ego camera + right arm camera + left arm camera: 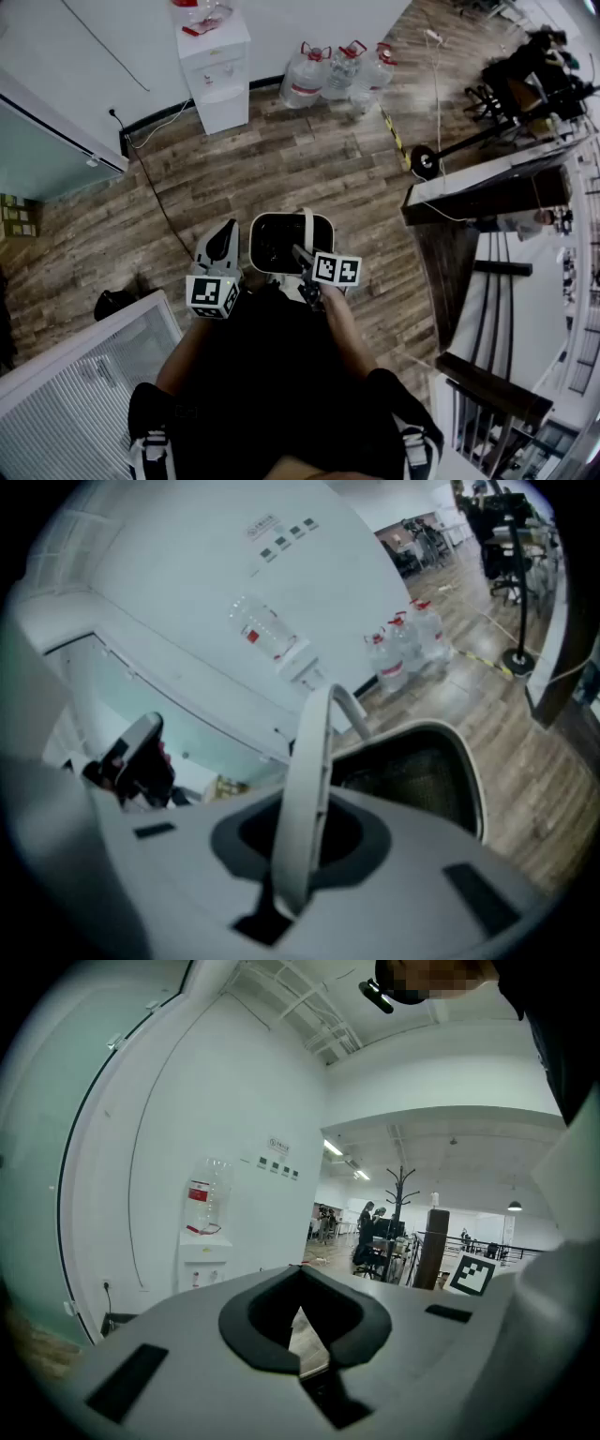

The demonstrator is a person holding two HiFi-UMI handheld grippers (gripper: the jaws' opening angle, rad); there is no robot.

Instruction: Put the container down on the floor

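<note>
While the container [256,246] hangs from the right tool [298,850], it is not yet on the wooden floor [281,159], which lies well below it. The jaws of this tool are nearly together and press on the thin white handle [309,761], which passes between them and curves over the open mouth just ahead of the tool. The body of the container is beyond and below the jaws. It has a white rim with rounded corners and a dark, mesh-like inside, and I see nothing lying in it. The left tool [302,1330] is to the left of the right tool, just beside the container wall; whether it touches the wall I cannot tell. Its jaws are closed together and hold nothing.

I judge that the container is light, because one narrow grip on the handle carries it. The handle looks stiff and smooth, so it may slip or turn between the pads, and the body may swing under the tool like a bucket. The walls look thin and probably give a little, so squeezing them is not wise. The good place to hold is the handle, close to the top of its arc, so that the body hangs level. Putting it down seems to need slow lowering, and the jaws should open only when the bottom stands flat on the floor.
</note>
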